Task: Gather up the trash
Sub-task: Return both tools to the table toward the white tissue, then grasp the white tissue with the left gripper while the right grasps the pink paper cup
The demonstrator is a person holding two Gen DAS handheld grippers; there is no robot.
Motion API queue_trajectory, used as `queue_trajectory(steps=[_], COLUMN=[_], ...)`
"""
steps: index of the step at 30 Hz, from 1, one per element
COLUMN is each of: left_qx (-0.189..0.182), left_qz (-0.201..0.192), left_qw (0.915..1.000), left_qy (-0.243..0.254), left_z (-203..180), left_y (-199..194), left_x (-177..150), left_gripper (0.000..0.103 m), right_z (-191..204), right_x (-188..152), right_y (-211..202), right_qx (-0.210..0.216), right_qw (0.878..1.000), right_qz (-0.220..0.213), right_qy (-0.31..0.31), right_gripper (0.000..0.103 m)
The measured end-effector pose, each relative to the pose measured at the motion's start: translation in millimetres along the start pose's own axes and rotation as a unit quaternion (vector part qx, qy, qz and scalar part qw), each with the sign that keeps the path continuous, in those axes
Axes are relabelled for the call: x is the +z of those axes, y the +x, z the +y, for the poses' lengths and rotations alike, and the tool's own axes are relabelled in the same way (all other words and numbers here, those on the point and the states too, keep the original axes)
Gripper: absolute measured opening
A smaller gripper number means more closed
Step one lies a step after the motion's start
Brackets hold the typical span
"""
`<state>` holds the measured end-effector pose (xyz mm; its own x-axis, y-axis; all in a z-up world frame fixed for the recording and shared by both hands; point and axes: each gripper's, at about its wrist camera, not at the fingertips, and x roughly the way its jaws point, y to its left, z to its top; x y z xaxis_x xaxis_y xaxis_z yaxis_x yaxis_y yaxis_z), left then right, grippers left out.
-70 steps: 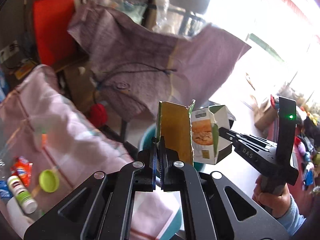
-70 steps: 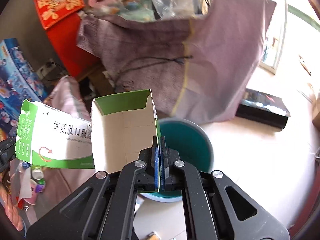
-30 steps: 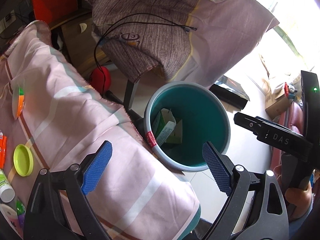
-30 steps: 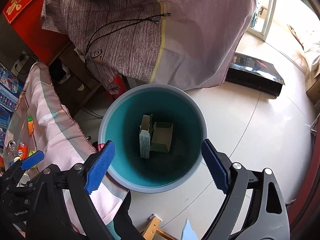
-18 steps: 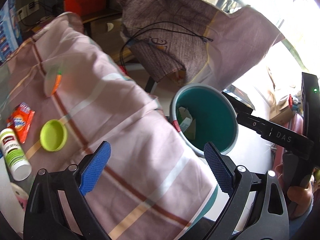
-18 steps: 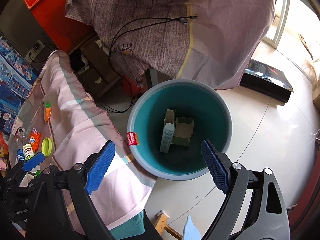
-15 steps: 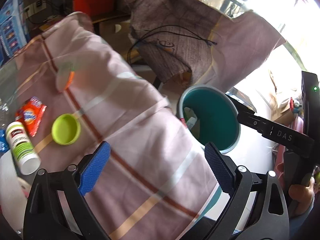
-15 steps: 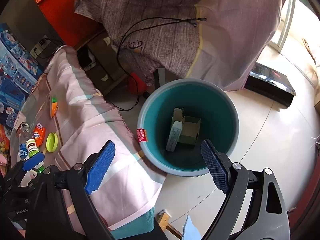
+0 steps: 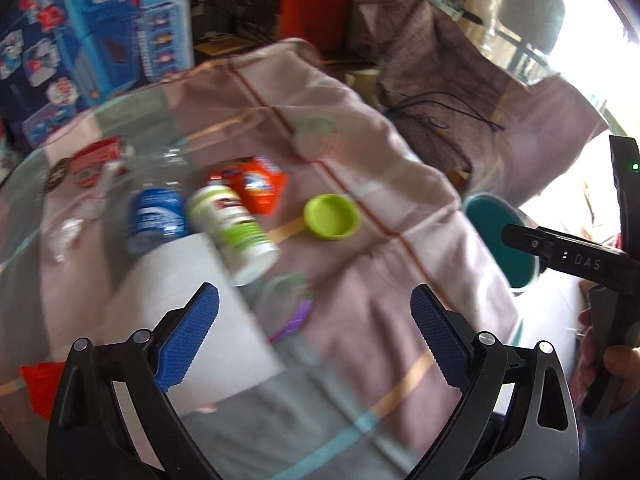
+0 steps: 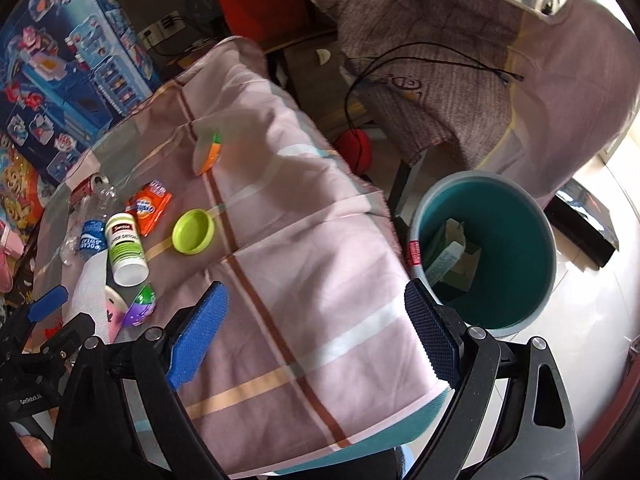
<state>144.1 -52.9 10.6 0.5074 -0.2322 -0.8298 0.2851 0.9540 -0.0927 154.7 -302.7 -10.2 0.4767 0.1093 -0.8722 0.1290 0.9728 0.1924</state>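
Observation:
Trash lies on the pink striped tablecloth (image 10: 304, 280): a white and green bottle (image 9: 232, 228) (image 10: 126, 248), a green lid (image 9: 331, 216) (image 10: 193, 231), an orange packet (image 9: 260, 188) (image 10: 149, 206), a clear bottle with a blue label (image 9: 154, 216) (image 10: 91, 236) and a purple and green item (image 10: 139, 306). The teal bin (image 10: 516, 248) (image 9: 500, 236) stands on the floor to the right and holds two flattened cartons (image 10: 448, 256). My left gripper (image 9: 316, 336) is open and empty above the table. My right gripper (image 10: 316, 336) is open and empty over the table's right part.
A white paper sheet (image 9: 192, 312) lies near the bottles. A crushed red can (image 10: 86, 188) and an orange and green lid (image 10: 208, 154) lie further back. Blue toy boxes (image 10: 64, 68) stand at the left. A draped chair (image 10: 480, 64) stands behind the bin.
Both grippers let go of the cartons, which now lie in the bin. Both have since swung left from the bin toward the trash on the table, still open.

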Motion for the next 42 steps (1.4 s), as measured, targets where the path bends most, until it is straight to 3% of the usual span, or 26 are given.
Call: queue_trajectory(steps=[5, 9, 15, 19, 21, 23, 26, 30, 35, 36, 38, 42], left_qx=[0.045, 0.051, 0.039, 0.022, 0.020, 0.015, 0.007, 0.004, 0.008, 0.004, 0.002, 0.003], left_qz=[0.004, 0.014, 0.052, 0.056, 0.048, 0.052, 0.052, 0.056, 0.042, 0.039, 0.029, 0.008], left_qw=[0.9985, 0.9975, 0.9977, 0.9982, 0.9985, 0.9981, 0.9979, 0.9966, 0.9971, 0.9975, 0.9980, 0.9990], left_qy=[-0.032, -0.048, -0.019, 0.009, 0.018, 0.028, 0.039, 0.061, 0.062, 0.059, 0.056, 0.043], left_z=[65.6, 97.7, 105.5, 97.4, 94.4, 90.5, 83.8, 71.0, 62.1, 61.6, 61.4, 68.4], left_y=[-12.0, -11.2, 11.9, 25.6, 27.9, 30.1, 31.4, 32.6, 21.3, 17.9, 9.5, -8.0], left_x=[-13.6, -20.6, -20.7, -20.2, -20.7, -21.0, -22.4, -26.7, -28.1, -27.2, -25.1, -20.0], left_gripper=[0.099, 0.099, 0.099, 0.098, 0.091, 0.071, 0.060, 0.053, 0.027, 0.026, 0.010, 0.005], right_z=[47.1, 73.3, 87.0, 88.2, 88.4, 88.5, 88.0, 87.1, 89.1, 90.4, 93.4, 105.0], right_x=[-4.3, -10.4, -11.6, -13.1, -13.8, -15.0, -16.0, -17.3, -21.3, -22.0, -22.8, -25.0], right_y=[12.7, 23.1, 34.1, 41.7, 44.9, 47.7, 51.2, 53.9, 55.7, 55.5, 54.2, 52.1], right_qx=[0.013, 0.017, 0.013, 0.008, 0.006, 0.004, 0.004, 0.006, 0.008, 0.009, 0.011, 0.025], right_qw=[0.999, 0.997, 0.996, 0.995, 0.995, 0.995, 0.994, 0.994, 0.994, 0.994, 0.993, 0.992], right_qz=[0.024, 0.042, 0.058, 0.069, 0.074, 0.077, 0.081, 0.083, 0.088, 0.088, 0.087, 0.091], right_qy=[-0.044, -0.067, -0.070, -0.068, -0.068, -0.069, -0.066, -0.065, -0.069, -0.072, -0.076, -0.087], right_gripper=[0.086, 0.086, 0.086, 0.086, 0.086, 0.086, 0.086, 0.086, 0.086, 0.086, 0.086, 0.086])
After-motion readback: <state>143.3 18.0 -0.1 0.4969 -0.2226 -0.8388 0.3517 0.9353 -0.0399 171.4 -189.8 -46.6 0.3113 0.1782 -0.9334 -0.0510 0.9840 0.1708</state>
